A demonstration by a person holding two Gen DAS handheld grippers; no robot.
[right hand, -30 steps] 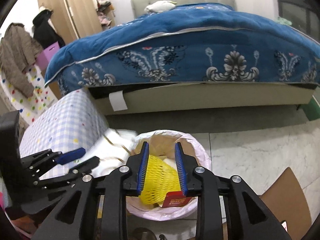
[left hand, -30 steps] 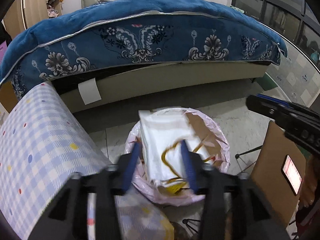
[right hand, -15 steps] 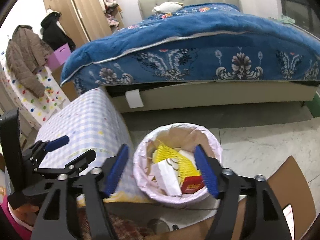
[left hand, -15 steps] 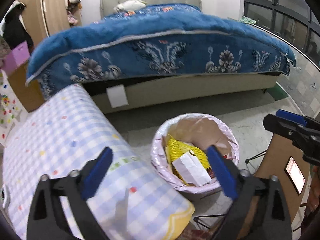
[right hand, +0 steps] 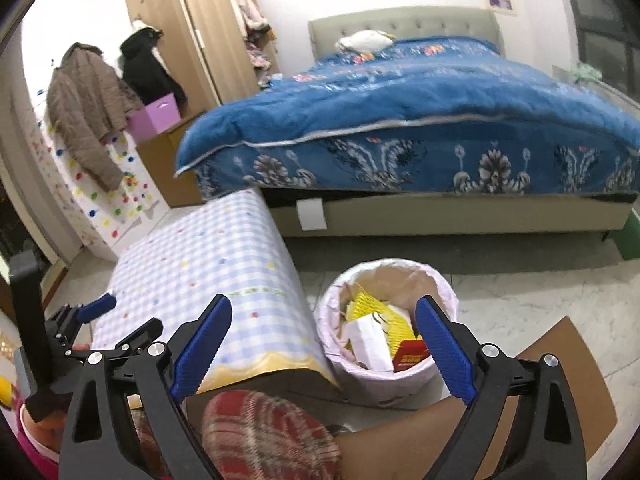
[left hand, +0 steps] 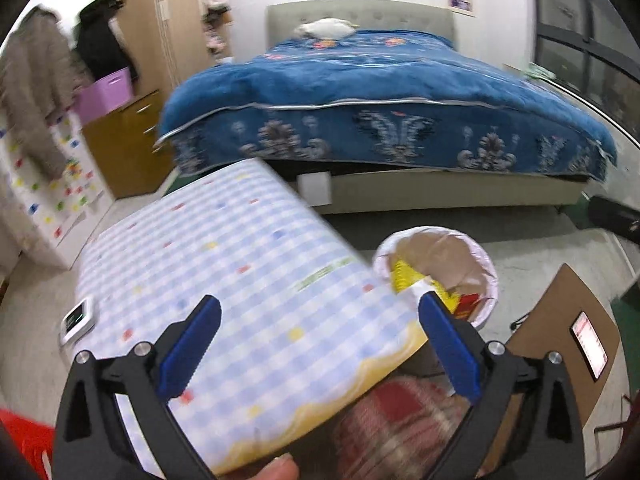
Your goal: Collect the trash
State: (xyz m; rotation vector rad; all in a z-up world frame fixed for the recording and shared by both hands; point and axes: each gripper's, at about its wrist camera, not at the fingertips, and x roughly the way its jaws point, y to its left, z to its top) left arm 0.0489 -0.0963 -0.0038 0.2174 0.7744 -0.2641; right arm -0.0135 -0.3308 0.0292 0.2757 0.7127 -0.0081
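- Bed (right hand: 420,120): blue floral quilt, far ahead of both grippers, across the whole background.
- Table (right hand: 208,264): blue-checked cloth, ahead and left of the right gripper, directly under and ahead of the left gripper; its top shows no loose trash, only a small white device (left hand: 78,318) near its left edge.
- Trash bin (right hand: 440,284): pink-lined, standing on the floor just beside the table's right edge; ahead of the right gripper, ahead and right of the left one.
- Left gripper (left hand: 320,344): jaws spread wide, nothing between them.
- Right gripper (right hand: 324,344): jaws spread wide, nothing held, above the near rim of the bin.
- Trash, inside the bin: yellow foam net (right hand: 364,306), white paper (right hand: 370,344), red box (right hand: 412,357), all lying loose below the rim.
- Step in hand, as judged: the drop into the bin is done and both tools are free.
- Next move, as judged: find any remaining trash out of view, then approach it with jaws apart and pinch lightly, since such scraps are thin and crushable.
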